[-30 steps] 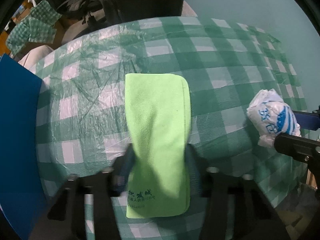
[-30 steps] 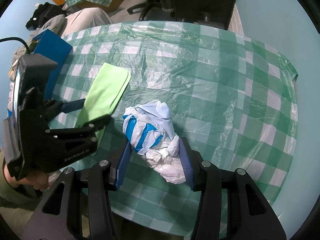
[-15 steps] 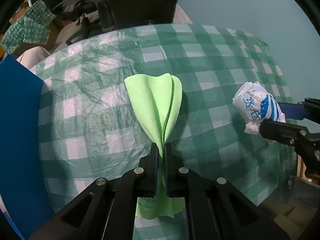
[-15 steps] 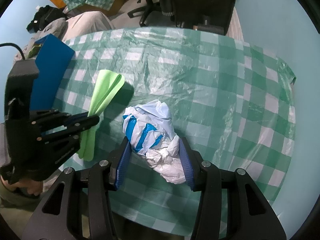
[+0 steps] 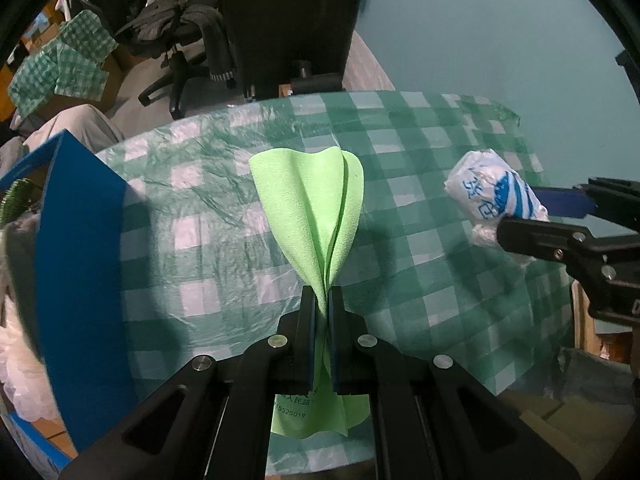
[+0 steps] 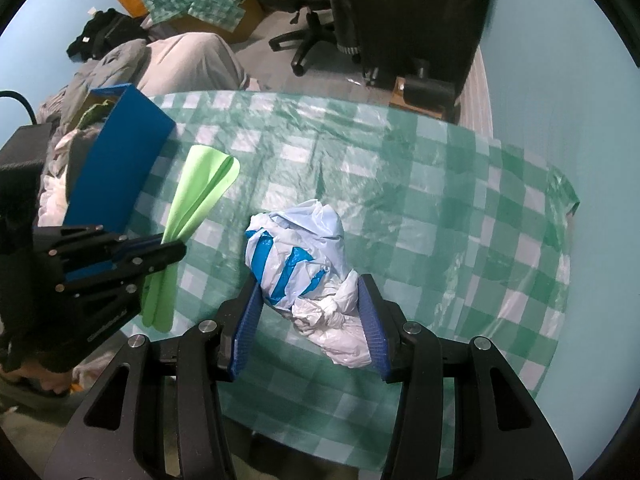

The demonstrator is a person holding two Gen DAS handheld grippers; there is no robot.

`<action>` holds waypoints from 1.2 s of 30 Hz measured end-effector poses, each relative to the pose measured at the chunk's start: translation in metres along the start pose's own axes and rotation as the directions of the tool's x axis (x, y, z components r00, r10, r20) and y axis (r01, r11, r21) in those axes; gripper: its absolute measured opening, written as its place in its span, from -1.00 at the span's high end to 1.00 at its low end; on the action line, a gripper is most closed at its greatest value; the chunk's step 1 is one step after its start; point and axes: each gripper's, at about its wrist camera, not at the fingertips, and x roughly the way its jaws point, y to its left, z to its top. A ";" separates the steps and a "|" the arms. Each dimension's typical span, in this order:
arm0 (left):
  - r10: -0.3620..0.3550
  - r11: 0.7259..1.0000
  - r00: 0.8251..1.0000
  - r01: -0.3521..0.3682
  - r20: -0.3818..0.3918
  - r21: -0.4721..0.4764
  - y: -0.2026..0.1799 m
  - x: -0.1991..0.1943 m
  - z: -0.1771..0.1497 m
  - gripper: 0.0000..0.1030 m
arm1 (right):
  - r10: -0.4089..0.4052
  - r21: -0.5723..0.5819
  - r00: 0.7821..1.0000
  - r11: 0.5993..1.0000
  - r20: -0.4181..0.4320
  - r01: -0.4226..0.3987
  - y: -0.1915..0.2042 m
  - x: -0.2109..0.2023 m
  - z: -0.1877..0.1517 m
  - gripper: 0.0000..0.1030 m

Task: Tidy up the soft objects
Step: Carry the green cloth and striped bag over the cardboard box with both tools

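My left gripper (image 5: 324, 300) is shut on a lime green cloth (image 5: 316, 208), pinched in the middle so it folds and hangs above the green checked table (image 5: 224, 216). In the right wrist view the same cloth (image 6: 200, 196) droops from the left gripper (image 6: 172, 246). My right gripper (image 6: 310, 300) is shut on a crumpled white and blue plastic bag (image 6: 300, 256), lifted off the table. That bag (image 5: 492, 196) shows at the right of the left wrist view, held by the right gripper (image 5: 516, 216).
A blue box (image 5: 80, 264) stands at the table's left edge; soft things fill it (image 6: 60, 184). Beyond the table are an office chair (image 5: 176, 36), a dark cabinet (image 6: 420, 20) and heaped clothes (image 6: 160, 60). A teal wall (image 5: 500, 40) runs along the right.
The left jaws closed on the flat green cloth, then lifted it, so it bunched and left the table. The right gripper rose with the bag held the same way.
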 end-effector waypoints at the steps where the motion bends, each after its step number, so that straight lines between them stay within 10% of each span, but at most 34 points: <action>1: 0.002 1.000 1.000 -0.002 0.004 0.001 0.000 -0.003 -0.001 0.90 | -0.002 -0.004 1.000 1.000 0.002 0.002 0.002 -0.002 0.002 0.08; 36: 0.054 0.987 0.994 -0.038 0.099 -0.156 0.113 -0.115 -0.030 0.90 | 0.077 -0.155 0.996 0.986 0.045 -0.069 0.123 -0.041 0.053 0.08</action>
